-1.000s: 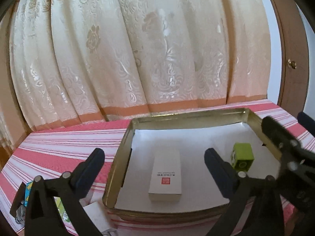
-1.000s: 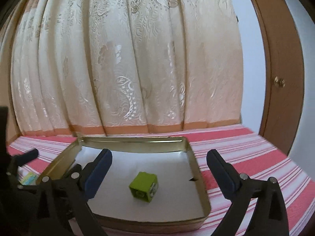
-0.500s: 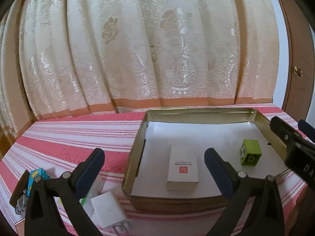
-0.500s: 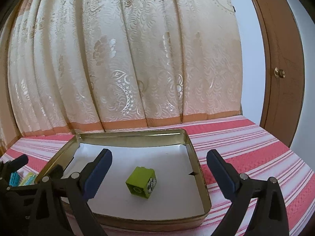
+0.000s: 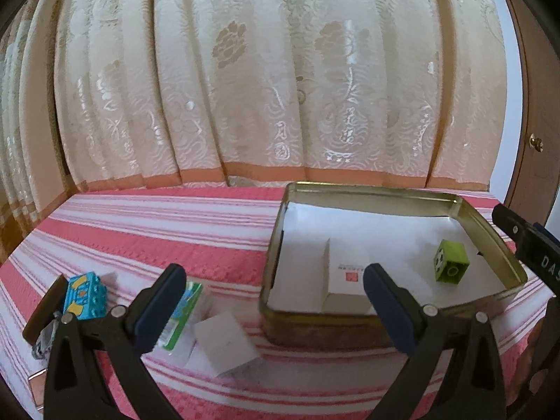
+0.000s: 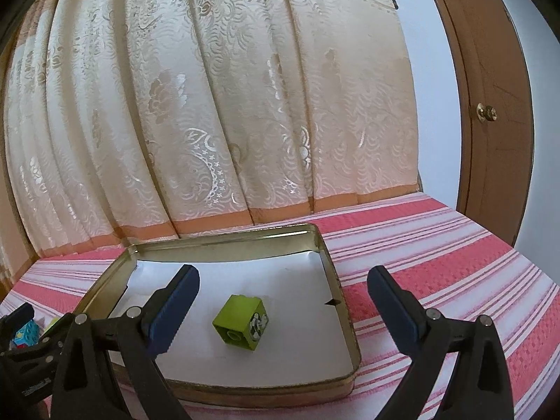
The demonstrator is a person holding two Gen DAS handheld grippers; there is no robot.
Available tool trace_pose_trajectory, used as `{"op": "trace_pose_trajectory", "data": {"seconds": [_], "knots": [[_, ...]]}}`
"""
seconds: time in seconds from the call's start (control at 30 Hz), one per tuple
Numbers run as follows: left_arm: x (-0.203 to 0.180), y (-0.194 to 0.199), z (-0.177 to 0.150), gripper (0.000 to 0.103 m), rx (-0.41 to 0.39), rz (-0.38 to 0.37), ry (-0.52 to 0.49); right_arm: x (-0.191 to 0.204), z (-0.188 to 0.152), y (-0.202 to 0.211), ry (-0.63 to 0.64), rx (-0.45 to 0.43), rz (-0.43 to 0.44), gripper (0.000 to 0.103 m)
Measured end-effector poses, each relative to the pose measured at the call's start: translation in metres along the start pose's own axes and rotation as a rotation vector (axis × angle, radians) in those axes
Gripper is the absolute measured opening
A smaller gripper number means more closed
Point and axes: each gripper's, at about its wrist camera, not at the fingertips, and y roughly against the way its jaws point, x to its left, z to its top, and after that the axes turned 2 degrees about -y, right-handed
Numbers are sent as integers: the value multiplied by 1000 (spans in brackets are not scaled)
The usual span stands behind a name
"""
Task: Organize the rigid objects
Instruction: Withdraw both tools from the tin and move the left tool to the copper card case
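A gold metal tin lined with white paper sits on the striped cloth; it also shows in the right wrist view. Inside lie a white box and a green cube, the cube also in the right wrist view. Outside, left of the tin, lie a white charger block, a green packet and a blue toy block. My left gripper is open and empty, above the cloth at the tin's near left corner. My right gripper is open and empty above the tin's near edge.
A cream curtain hangs behind the table. A brown wooden door stands at the right. The red-and-white striped cloth extends right of the tin. A dark flat object lies at the far left beside the blue block.
My left gripper has swung left and back, so the tin moved right in its view and the loose items on the cloth came into sight. The right gripper has barely shifted.
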Motion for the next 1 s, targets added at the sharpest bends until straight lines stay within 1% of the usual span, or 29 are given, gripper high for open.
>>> {"op": "trace_pose_trajectory", "data": {"seconds": [0.17,0.37,0.5,0.83,0.93,1.0], "knots": [[14,9,-7,103,10,14,28,0,-1,3,-2,2,0,98],[30,21,-15,103,22,21,44,7,-4,7,15,9,21,98],[44,27,-23,103,56,25,52,15,-7,11,36,11,38,98],[86,45,-43,102,117,22,45,43,-19,24,76,37,111,98],[105,48,-50,102,145,15,53,56,-24,31,119,28,122,98],[115,54,-55,102,148,3,52,63,-27,34,131,30,136,98]]}}
